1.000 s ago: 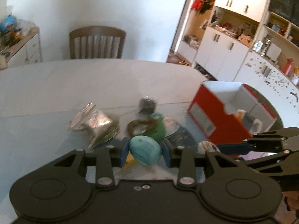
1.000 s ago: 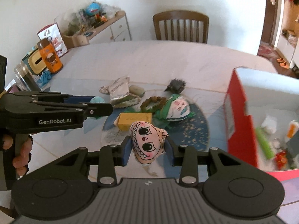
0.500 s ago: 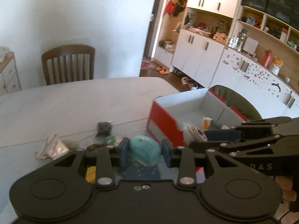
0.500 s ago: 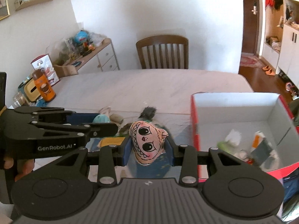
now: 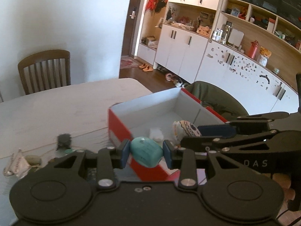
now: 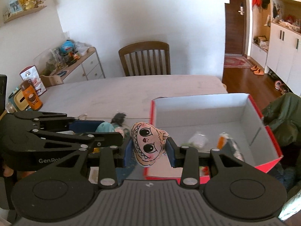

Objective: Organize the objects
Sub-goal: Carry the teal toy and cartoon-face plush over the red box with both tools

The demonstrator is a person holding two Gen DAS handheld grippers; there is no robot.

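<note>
My left gripper (image 5: 146, 151) is shut on a turquoise soft toy (image 5: 145, 151), held above the near left corner of the red box (image 5: 120, 130). My right gripper (image 6: 149, 148) is shut on a pink cartoon-face plush (image 6: 147, 144), held over the near wall of the same box (image 6: 270, 137). The box is white inside and holds several small items. From the left wrist view the right gripper (image 5: 185, 130) with its plush reaches over the box from the right. From the right wrist view the left gripper (image 6: 105, 130) and its turquoise toy sit to the left.
Loose items lie on the white table (image 5: 56, 109) left of the box: a dark fuzzy thing (image 5: 64, 141) and a silver wrapper (image 5: 17, 162). A wooden chair (image 6: 144, 58) stands at the far side. A green jacket (image 6: 284, 113) hangs right of the box. An orange bottle (image 6: 31, 98) stands far left.
Both grippers have swung right from the pile of loose items toward the red box, each still holding its toy. The box now fills more of both views.
</note>
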